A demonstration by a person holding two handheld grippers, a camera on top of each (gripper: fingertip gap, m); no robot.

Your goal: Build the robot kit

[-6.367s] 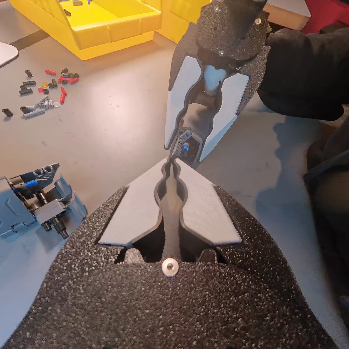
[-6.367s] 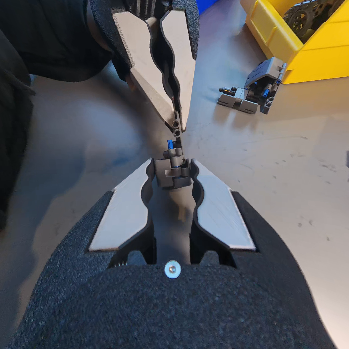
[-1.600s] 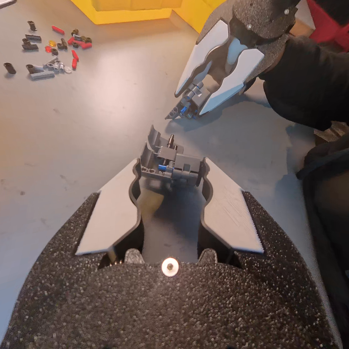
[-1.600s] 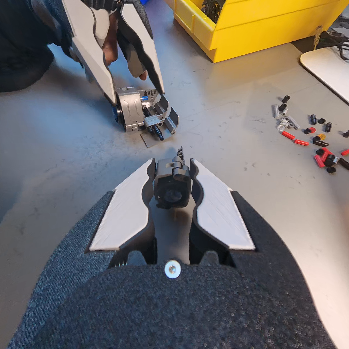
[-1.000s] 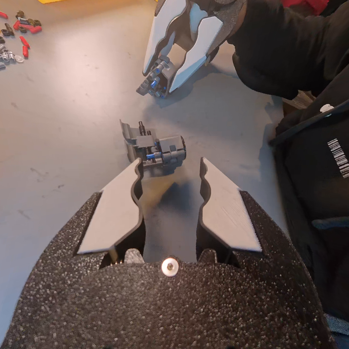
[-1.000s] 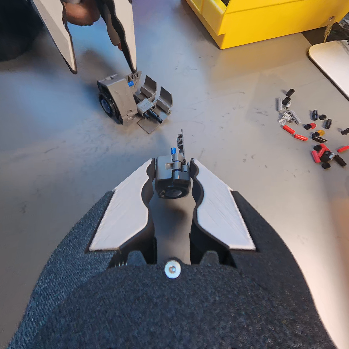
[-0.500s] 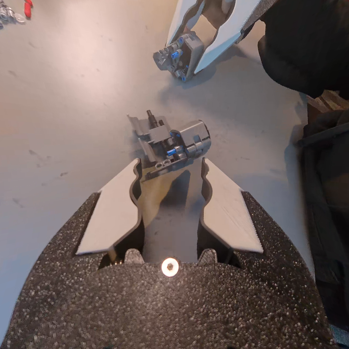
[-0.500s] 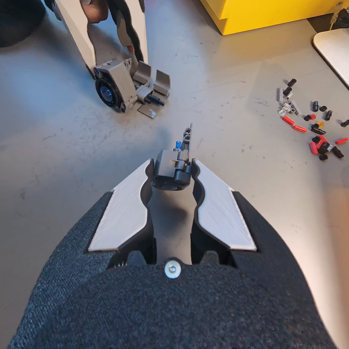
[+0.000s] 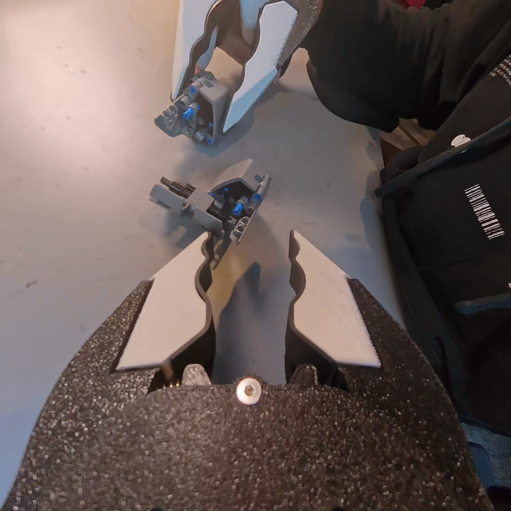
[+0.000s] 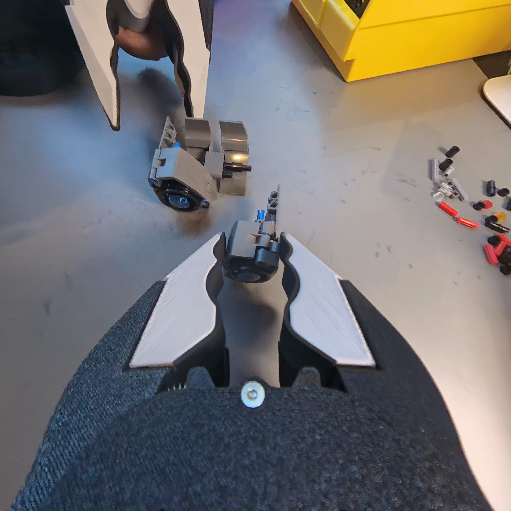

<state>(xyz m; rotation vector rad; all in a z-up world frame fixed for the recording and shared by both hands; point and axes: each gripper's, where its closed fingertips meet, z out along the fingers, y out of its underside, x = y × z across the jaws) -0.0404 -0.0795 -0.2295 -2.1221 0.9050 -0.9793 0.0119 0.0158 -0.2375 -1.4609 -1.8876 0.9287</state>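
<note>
holding one block assembly, the other loose on the table

right gripper [image 10: 253,235] – closed on a small grey block sub-assembly [image 10: 250,251], lifted just off the grey table [image 10: 345,276]. left gripper [image 9: 249,235] – jaws wide apart, empty; one fingertip [image 9: 206,240] just beside the larger grey block assembly [image 9: 213,204] lying on the table. count – two assemblies, one yellow bin [image 10: 414,36], one scatter of small loose pieces [image 10: 475,199].

2 wrist cams | close, facing each other | share grey table [image 9: 69,138]
</note>
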